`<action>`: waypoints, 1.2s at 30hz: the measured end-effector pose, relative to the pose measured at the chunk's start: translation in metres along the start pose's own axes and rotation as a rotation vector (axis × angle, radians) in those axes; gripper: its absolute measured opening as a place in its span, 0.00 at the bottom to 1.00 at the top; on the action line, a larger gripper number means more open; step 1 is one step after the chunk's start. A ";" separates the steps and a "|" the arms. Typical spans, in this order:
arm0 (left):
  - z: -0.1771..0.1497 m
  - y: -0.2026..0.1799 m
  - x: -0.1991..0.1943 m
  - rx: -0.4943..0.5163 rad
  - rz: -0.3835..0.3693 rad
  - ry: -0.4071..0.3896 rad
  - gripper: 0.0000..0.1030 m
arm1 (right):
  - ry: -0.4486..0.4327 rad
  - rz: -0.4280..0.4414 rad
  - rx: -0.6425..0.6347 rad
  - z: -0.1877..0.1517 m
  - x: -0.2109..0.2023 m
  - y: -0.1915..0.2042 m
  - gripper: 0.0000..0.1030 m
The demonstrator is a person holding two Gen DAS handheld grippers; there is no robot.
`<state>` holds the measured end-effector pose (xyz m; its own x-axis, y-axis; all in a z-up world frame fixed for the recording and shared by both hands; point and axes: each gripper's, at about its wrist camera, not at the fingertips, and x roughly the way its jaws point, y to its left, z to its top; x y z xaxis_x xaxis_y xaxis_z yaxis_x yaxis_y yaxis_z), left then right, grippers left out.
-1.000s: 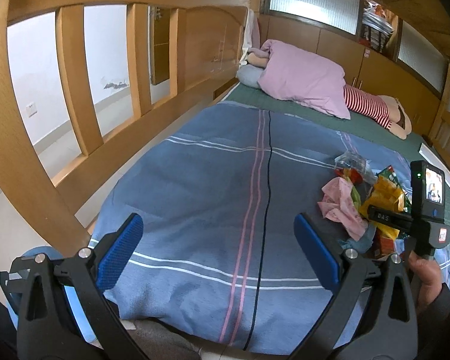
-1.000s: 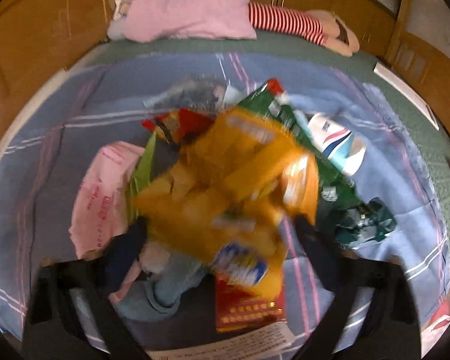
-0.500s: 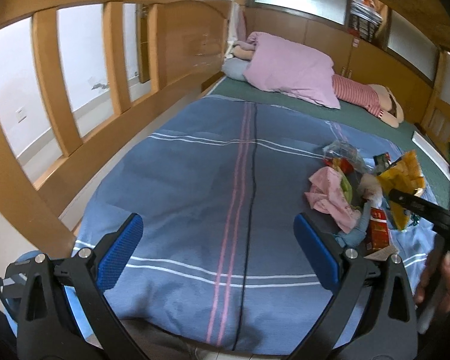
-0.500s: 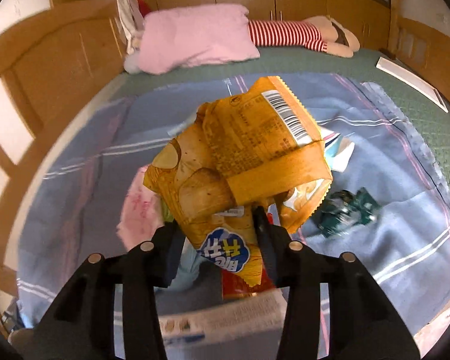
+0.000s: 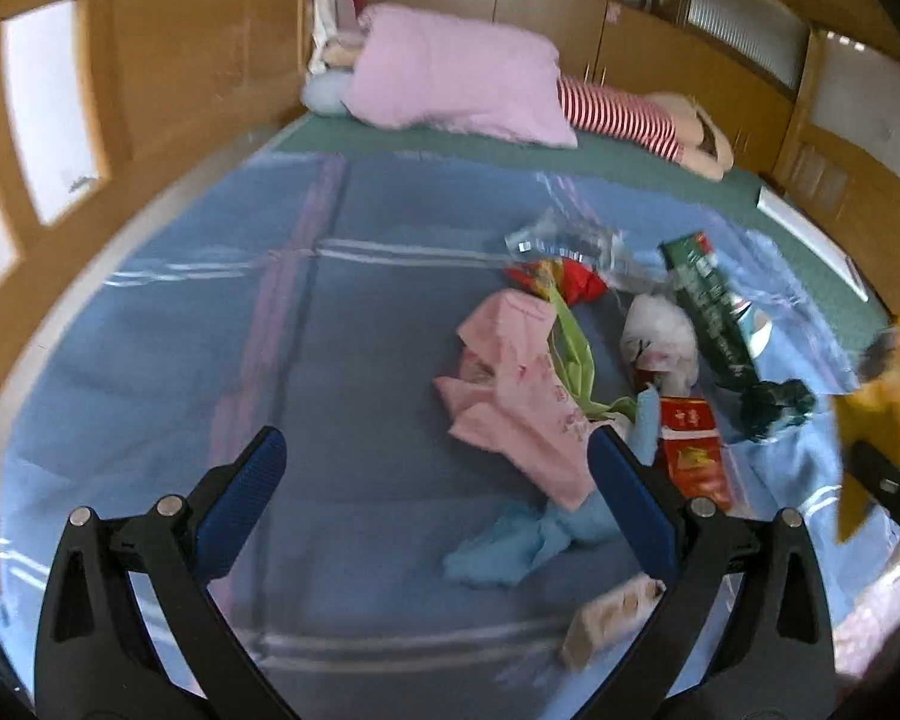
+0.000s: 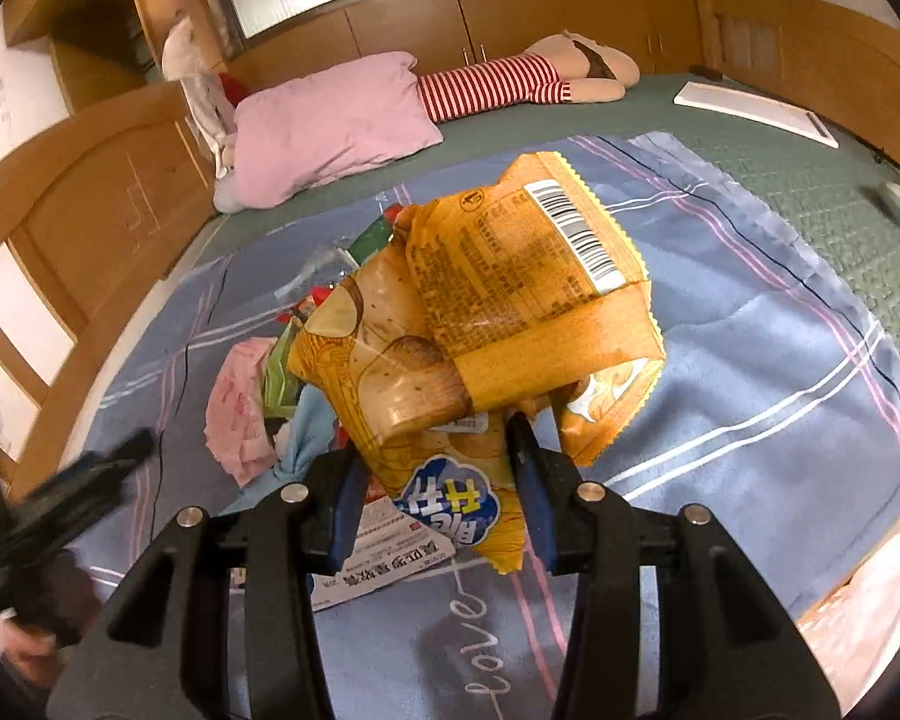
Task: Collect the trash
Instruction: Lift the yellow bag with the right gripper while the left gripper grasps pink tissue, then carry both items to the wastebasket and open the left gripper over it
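Yellow chip bag [image 6: 480,336] pinched in right gripper [image 6: 441,498], above blue blanket [image 6: 750,372]

We take the pink bag [image 5: 513,396] as landmark. Left of it, the blue blanket [image 5: 210,312] lies bare up to the wooden bed rail [image 5: 60,276]; we find open passage there. Right of it, wrappers crowd together: a red packet [image 5: 690,450], a green wrapper [image 5: 711,306], a white wad [image 5: 660,333]. Beyond it, the pink pillow [image 5: 456,87] blocks the head end. Nearer than it, blue tissue [image 5: 510,546] lies in the way.
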<state>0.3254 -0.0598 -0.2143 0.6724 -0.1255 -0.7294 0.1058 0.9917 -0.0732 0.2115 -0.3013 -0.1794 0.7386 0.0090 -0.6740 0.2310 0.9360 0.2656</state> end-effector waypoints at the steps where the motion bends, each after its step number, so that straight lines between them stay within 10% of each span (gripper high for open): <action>1: 0.001 -0.004 0.013 -0.004 0.003 0.025 0.97 | -0.002 0.005 0.003 0.001 0.001 -0.002 0.44; 11: 0.003 -0.024 0.079 -0.028 -0.039 0.138 0.92 | 0.013 0.066 0.070 0.002 0.004 -0.019 0.45; 14: 0.002 -0.019 0.081 -0.030 -0.053 0.161 0.47 | 0.011 0.076 0.090 0.002 0.003 -0.021 0.45; 19: 0.005 -0.007 0.067 -0.040 -0.040 0.146 0.28 | 0.005 0.083 0.090 0.002 0.002 -0.020 0.45; 36: 0.016 -0.008 -0.085 0.072 -0.028 -0.116 0.22 | -0.156 0.045 0.011 -0.002 -0.037 -0.003 0.45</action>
<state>0.2794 -0.0574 -0.1406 0.7480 -0.1592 -0.6444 0.1748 0.9838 -0.0402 0.1825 -0.3038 -0.1564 0.8378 -0.0044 -0.5460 0.2014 0.9319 0.3016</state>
